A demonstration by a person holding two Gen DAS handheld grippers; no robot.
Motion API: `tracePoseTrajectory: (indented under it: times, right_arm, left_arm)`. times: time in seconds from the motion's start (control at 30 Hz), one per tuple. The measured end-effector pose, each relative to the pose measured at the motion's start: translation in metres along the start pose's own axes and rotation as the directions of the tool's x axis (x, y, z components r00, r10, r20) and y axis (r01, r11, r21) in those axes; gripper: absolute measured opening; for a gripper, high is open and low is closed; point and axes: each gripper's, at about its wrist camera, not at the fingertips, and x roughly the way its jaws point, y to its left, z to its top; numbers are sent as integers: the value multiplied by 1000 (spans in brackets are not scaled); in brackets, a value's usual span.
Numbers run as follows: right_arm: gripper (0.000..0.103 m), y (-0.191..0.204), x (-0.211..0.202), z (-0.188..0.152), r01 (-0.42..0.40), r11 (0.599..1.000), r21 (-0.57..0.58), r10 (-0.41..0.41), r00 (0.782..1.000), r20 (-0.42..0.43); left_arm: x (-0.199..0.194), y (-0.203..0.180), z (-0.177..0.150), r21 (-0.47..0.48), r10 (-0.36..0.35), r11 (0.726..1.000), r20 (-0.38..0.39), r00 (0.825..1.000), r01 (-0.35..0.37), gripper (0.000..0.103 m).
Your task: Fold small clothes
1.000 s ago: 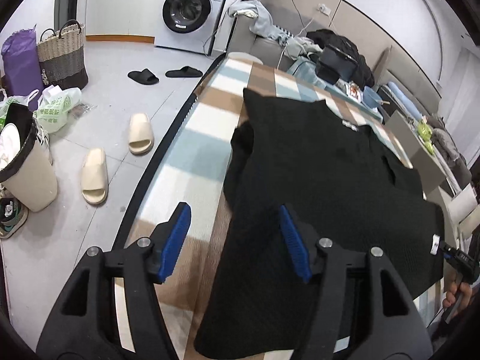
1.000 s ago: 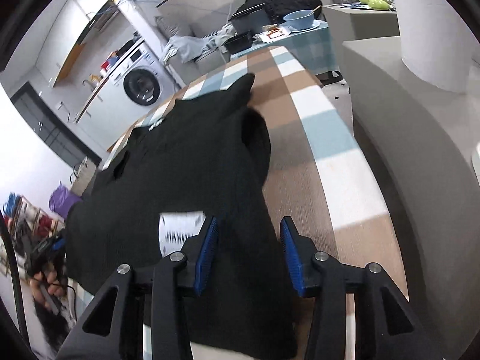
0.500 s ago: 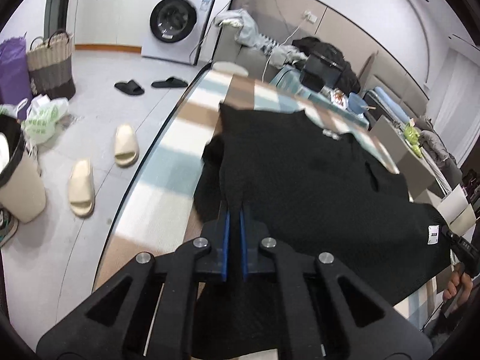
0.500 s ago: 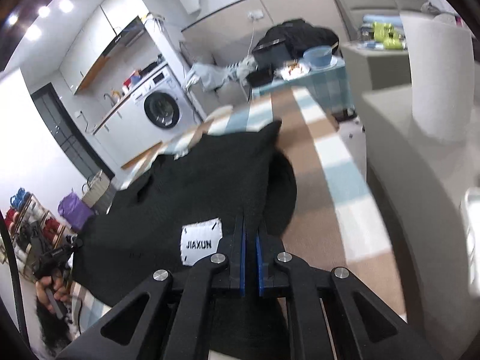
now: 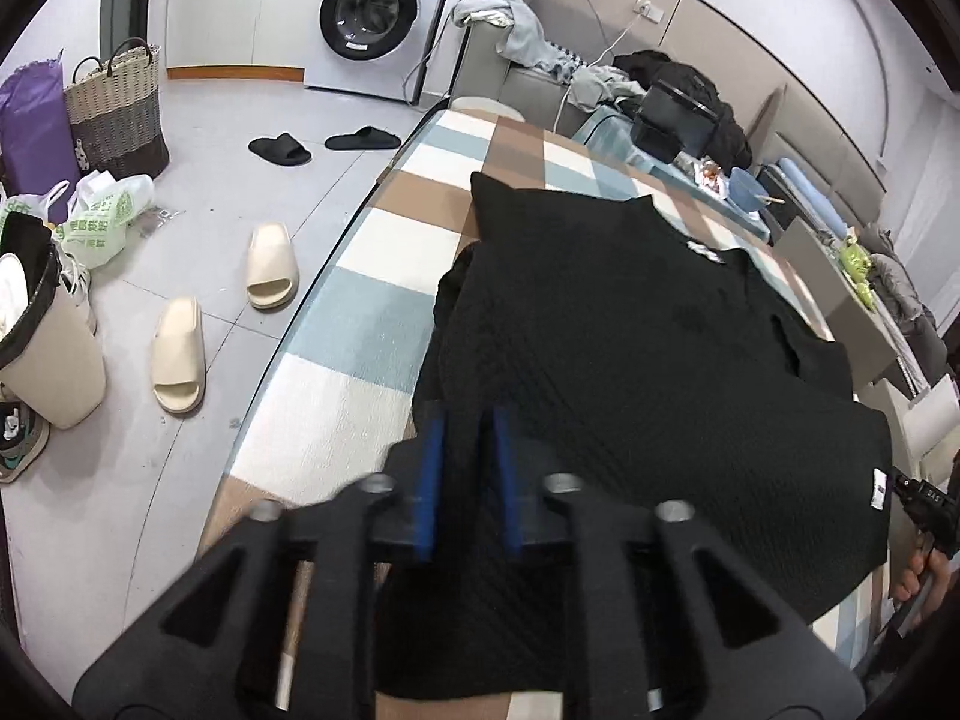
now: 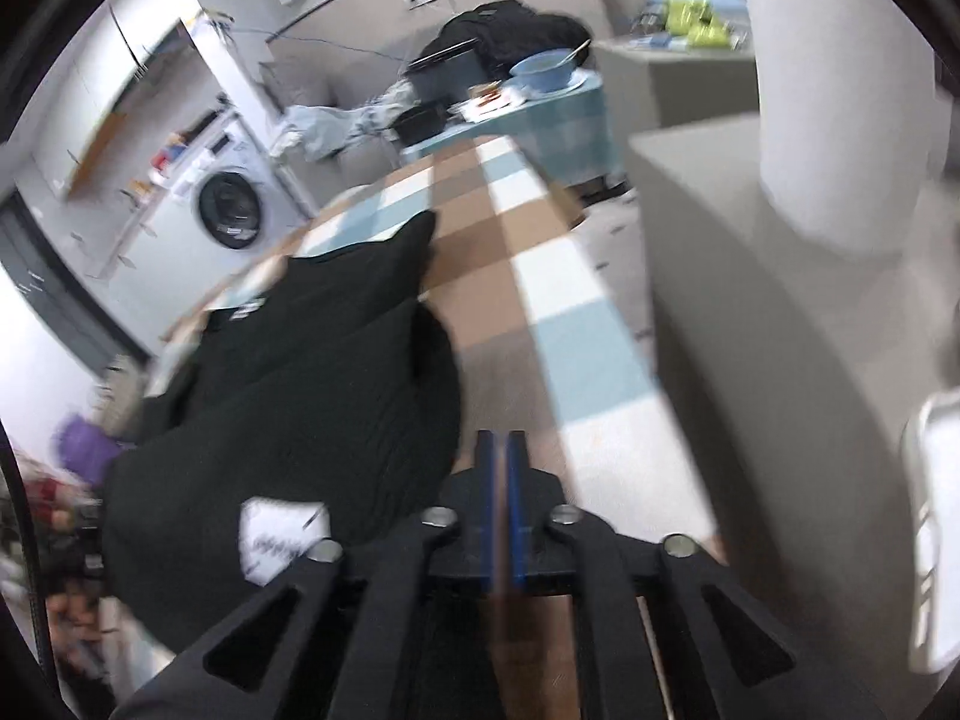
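**Left side.** The left gripper [image 5: 466, 474] stands over the near left edge of the black garment [image 5: 630, 330]. Its jaws are narrowly parted and black cloth shows in the gap. I cannot tell whether that cloth is pinched or only lies beneath.

**Centre.** The garment lies spread across the checked counter [image 5: 372, 300]. Its far corner points toward the washing machine [image 5: 372, 6], and its near hem reaches the edge closest to the operator. The body is largely flat and in a single layer. Along the left edge a dark fold [image 5: 447, 306], probably a sleeve, sits bunched partly under the body. A white label [image 5: 878, 487] marks the near right corner.

**Right side.** The right gripper [image 6: 499, 504] has its jaws pressed together with no cloth visible between the tips. The garment's edge runs just to their left and passes under the gripper body, so a hold cannot be confirmed. This view is blurred.

**Progress assessment.**
- Done: the garment is laid out and roughly smoothed, and the left sleeve is possibly turned in.
- Outstanding: no completed body fold is evident. The right side still needs to be squared and the hem brought up toward the collar.

In my judgement the task is at an early stage.
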Motion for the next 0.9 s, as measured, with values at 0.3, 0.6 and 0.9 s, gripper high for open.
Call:
tracePoseTrajectory:
  times: [0.3,0.6,0.9]
  right_arm:
    - [34,18,1,6,-120,993,-11,120,993,6]
    - [12,53,20,11,-62,985,-158,63,998,0]
    - [3,76,-5,26,-47,964,-260,82,988,127]
  left_arm:
    - [4,-9,6,-28,-18,999,9,1000,18,55]
    - [20,-19,10,-4,-18,1000,7,1000,18,13]
    - [2,-22,17,0,-49,999,63,997,49,6]
